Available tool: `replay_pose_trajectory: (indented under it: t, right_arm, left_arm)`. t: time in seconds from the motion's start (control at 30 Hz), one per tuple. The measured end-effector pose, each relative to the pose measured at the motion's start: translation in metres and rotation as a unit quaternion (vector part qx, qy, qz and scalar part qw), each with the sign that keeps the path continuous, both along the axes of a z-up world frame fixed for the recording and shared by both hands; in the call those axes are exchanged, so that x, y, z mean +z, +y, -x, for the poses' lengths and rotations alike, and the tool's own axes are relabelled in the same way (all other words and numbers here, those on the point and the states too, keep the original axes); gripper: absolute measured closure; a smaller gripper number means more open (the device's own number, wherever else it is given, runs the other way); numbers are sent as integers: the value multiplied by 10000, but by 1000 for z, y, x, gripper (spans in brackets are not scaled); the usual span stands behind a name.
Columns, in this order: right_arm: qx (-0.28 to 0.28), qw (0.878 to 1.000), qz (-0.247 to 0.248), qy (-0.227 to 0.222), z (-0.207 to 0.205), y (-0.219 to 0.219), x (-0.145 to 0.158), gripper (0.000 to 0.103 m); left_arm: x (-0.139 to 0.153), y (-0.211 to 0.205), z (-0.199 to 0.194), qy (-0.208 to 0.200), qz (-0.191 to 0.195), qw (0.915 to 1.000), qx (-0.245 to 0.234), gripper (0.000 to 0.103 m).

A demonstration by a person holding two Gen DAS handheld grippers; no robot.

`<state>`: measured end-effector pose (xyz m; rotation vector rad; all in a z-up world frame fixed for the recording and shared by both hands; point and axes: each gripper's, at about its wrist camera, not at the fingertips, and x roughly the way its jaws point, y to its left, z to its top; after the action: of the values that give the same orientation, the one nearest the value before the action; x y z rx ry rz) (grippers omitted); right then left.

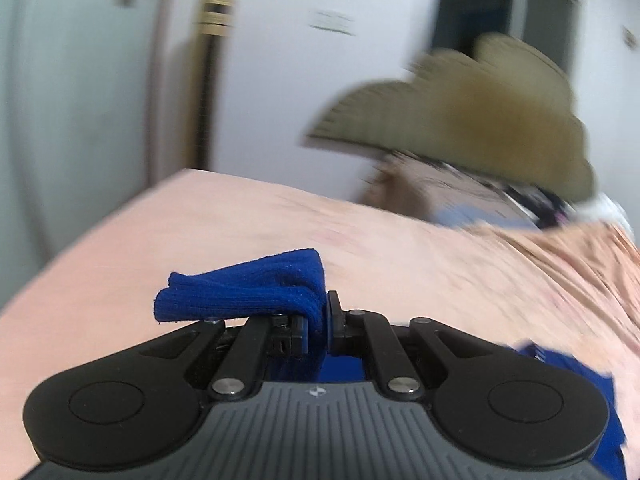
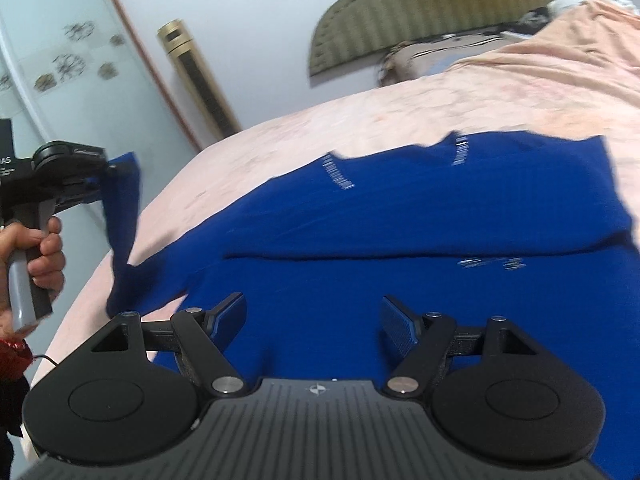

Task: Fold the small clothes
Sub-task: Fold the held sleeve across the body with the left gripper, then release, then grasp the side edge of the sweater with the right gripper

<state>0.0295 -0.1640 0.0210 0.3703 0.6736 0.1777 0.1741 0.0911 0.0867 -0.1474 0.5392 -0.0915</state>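
The left gripper (image 1: 318, 326) clamps the ribbed blue garment (image 2: 400, 216) (soft knit); the right gripper (image 2: 313, 322) hovers, spread wide.

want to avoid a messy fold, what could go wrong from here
The left gripper pinches only a small bunched end of the blue garment, so it may slip out. The right gripper is open above the cloth, pinning nothing, so the rest could drag across the pink bedspread.

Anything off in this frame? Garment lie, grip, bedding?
Nothing damaged. Blue garment lies spread on the peach bedspread, top edge rumpled. Left gripper is shut on a bunched sleeve end, lifted off the bed. Right gripper is open above the cloth.
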Motion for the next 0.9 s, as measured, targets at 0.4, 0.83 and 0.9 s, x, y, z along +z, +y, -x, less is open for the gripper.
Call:
replay_pose_trajectory:
  t: [0.4,0.83,0.9]
  right_arm:
    - [-942,9955,87,3,7,-69,-4,26]
    - [-432,9978,-504,-9,-70,-71,-4,25]
    - [-223,9964,-799,181,-89,-62,-14,26]
  left_arm:
    - [-95,-137,-18,1605,-303,9728,-1644,73]
    - [-49,-55,25,708,-352,9881,-1322,8]
    - [-51,-31,25,782,-257,9925,-902,8]
